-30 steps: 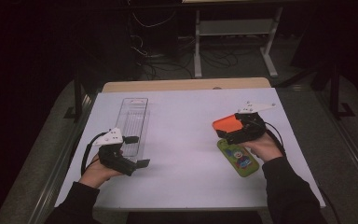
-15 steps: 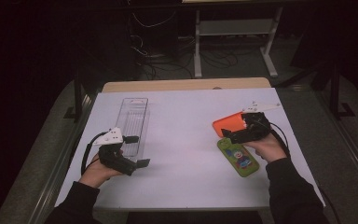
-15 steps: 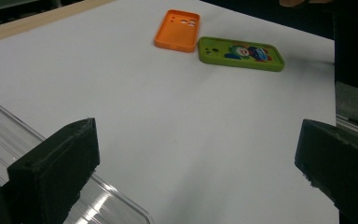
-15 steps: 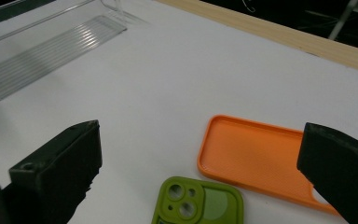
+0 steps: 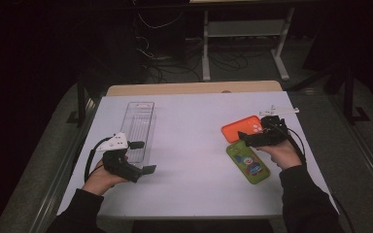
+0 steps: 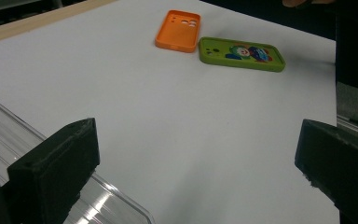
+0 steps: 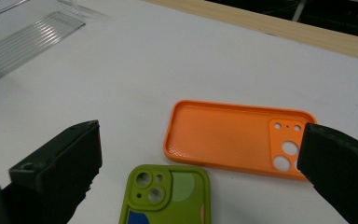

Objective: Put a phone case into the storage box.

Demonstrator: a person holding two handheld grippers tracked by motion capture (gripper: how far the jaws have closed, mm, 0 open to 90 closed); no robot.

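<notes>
An orange phone case (image 5: 242, 128) lies hollow side up on the white table (image 5: 194, 116), right of centre. A green phone case (image 5: 247, 161) with a cartoon print lies just in front of it. My right gripper (image 5: 251, 136) hovers over their near ends, open, with nothing between its jaws. In the right gripper view the orange case (image 7: 233, 137) and the green case (image 7: 168, 196) sit between the spread jaws of the right gripper (image 7: 198, 168). My left gripper (image 5: 143, 157) rests open at the front left. The left gripper (image 6: 196, 172) looks across at the orange case (image 6: 178, 31) and the green case (image 6: 241, 52).
A long clear plastic tray (image 5: 139, 127) lies lengthwise at the left, right beside the left gripper, and its ribbed edge (image 6: 9, 135) shows by the left jaw. The tray (image 7: 28, 32) lies far off in the right gripper view. A wooden strip (image 5: 194, 89) edges the table's far side.
My right gripper has drawn back a little to the right, which uncovers more of the orange case. The left gripper and both cases have stayed in place.
</notes>
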